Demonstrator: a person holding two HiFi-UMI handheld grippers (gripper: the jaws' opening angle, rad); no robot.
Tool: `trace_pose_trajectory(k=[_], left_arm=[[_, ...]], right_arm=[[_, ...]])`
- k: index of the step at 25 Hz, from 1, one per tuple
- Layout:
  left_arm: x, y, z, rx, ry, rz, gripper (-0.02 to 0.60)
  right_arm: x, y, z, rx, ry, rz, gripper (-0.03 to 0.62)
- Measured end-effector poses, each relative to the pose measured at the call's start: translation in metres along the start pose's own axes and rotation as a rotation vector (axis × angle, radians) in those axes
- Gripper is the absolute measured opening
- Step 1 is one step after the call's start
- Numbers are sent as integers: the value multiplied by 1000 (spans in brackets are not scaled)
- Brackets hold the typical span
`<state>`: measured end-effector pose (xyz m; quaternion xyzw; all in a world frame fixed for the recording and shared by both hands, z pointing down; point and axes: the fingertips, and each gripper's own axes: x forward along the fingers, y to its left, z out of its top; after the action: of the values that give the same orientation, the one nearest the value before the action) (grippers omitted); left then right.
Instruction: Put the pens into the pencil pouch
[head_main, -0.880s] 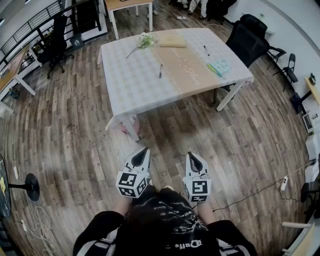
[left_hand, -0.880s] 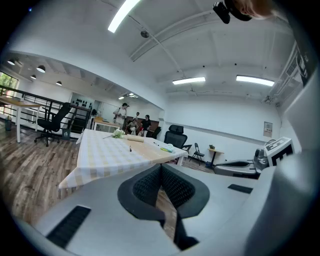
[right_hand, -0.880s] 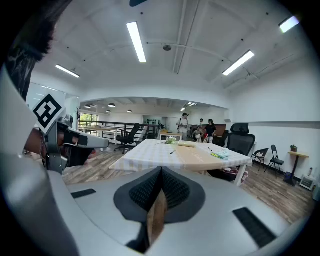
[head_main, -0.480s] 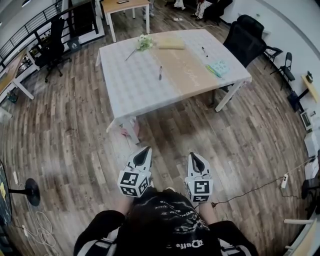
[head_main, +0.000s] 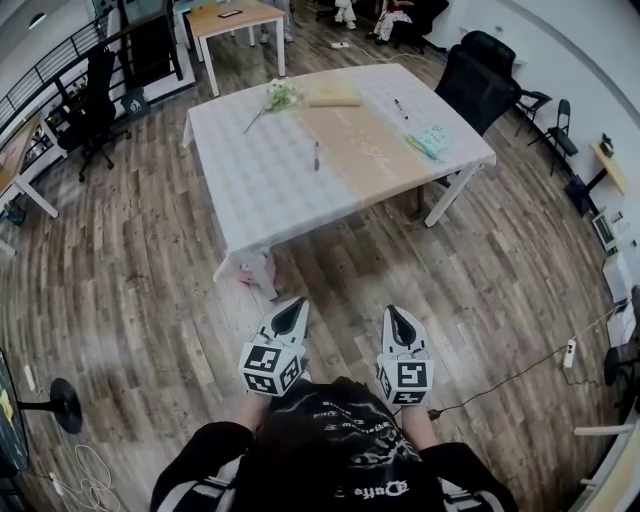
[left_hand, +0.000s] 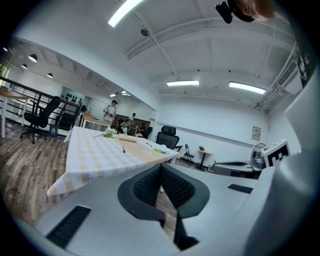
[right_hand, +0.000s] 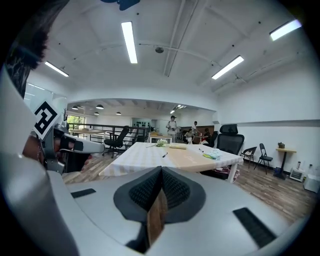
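table (head_main: 260, 190) slightly nearer, pens (head_main: 317, 155) tiny specks

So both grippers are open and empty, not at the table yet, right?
No, not open. The left gripper and right gripper are shut, jaws pressed together; each gripper view shows it. They are empty and not at the table yet.

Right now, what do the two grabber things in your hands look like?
The left gripper and right gripper are pale grey wedges that narrow to a point. Their fingers have black pads with a dotted texture. Each carries a white cube printed with black square markers. The person's sleeves are black.
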<state>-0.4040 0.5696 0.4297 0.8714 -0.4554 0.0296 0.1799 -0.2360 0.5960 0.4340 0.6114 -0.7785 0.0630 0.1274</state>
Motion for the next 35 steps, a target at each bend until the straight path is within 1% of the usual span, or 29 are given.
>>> trace_pose_trajectory(k=[4, 9, 12, 16, 19, 24, 28, 32, 35], left_arm=[[-2, 13, -3, -6, 4, -23, 20], [5, 27, 3, -3, -9, -13, 20], [16, 30, 3, -4, -6, -12, 20], [48, 30, 4, -11, -7, -3, 20], [81, 30, 13, -6, -6, 18, 21], [148, 28, 30, -10, -12, 63, 21], [200, 22, 40, -16, -12, 83, 21], [243, 9, 43, -13, -5, 90, 21], [272, 2, 47, -9, -5, 109, 21]], right_arm=[[5, 7, -3, 21, -11, -37, 9], [15, 6, -7, 48, -9, -69, 9], [27, 4, -10, 76, -6, -42, 9], [54, -11, -10, 65, -8, -2, 9], [80, -36, -5, 69, -6, 17, 9], [129, -100, 9, 54, -5, 45, 9], [166, -147, 18, 36, -8, 60, 9], [191, -186, 20, 22, -8, 77, 9], [205, -212, 21, 9, -6, 102, 9]])
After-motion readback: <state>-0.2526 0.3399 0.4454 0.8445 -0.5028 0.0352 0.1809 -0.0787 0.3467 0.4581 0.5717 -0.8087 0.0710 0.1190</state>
